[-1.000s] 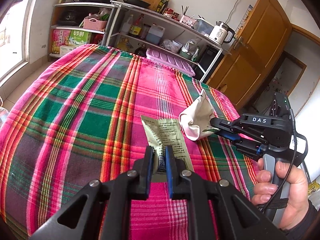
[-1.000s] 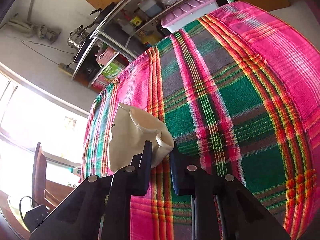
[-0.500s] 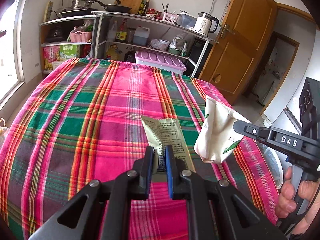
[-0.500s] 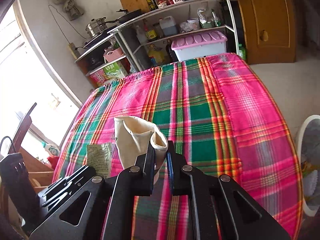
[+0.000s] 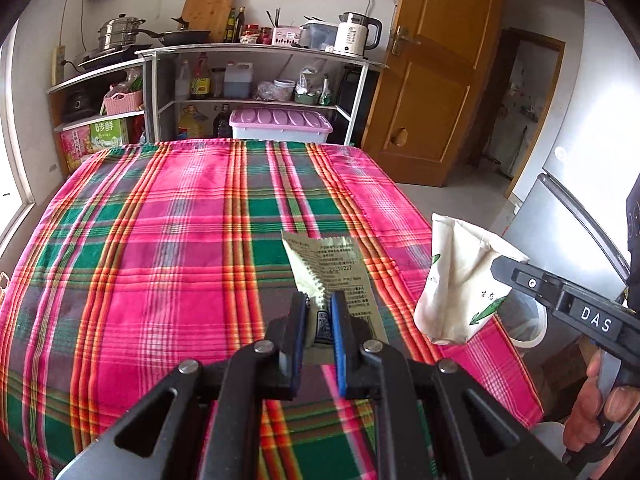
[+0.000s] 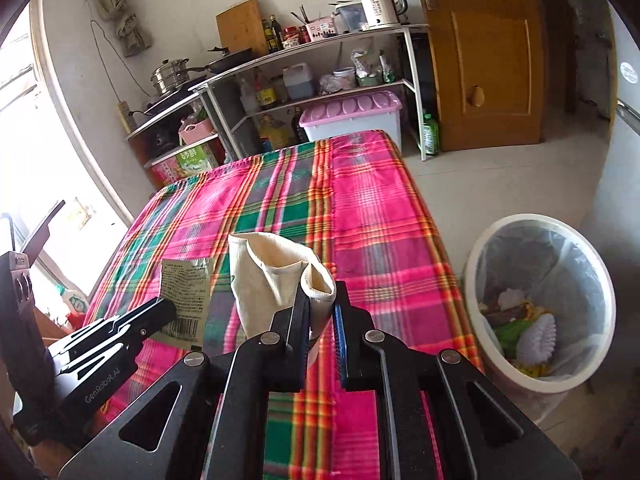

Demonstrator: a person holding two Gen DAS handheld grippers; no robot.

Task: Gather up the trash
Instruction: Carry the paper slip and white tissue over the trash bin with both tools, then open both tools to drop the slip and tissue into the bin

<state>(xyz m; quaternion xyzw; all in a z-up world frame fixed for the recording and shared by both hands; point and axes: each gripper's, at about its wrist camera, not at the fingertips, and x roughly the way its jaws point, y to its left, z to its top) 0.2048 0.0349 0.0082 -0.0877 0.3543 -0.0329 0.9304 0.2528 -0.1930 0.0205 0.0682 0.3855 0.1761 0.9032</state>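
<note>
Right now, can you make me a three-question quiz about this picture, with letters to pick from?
1. Where is the trash bin?
A. on the table
B. on the floor beside the table
C. on the shelf

2. What colour is the lid of the storage box?
A. purple
B. yellow
C. black

3. What is the left gripper doing?
A. standing wide open
B. pinching a paper cup
C. pinching a flat wrapper

Answers:
1. B, it stands on the floor by the edge of the table.
2. A, the lid is pale purple.
3. C, the wrapper sits between its fingers, while the right gripper holds the paper cup.
</note>
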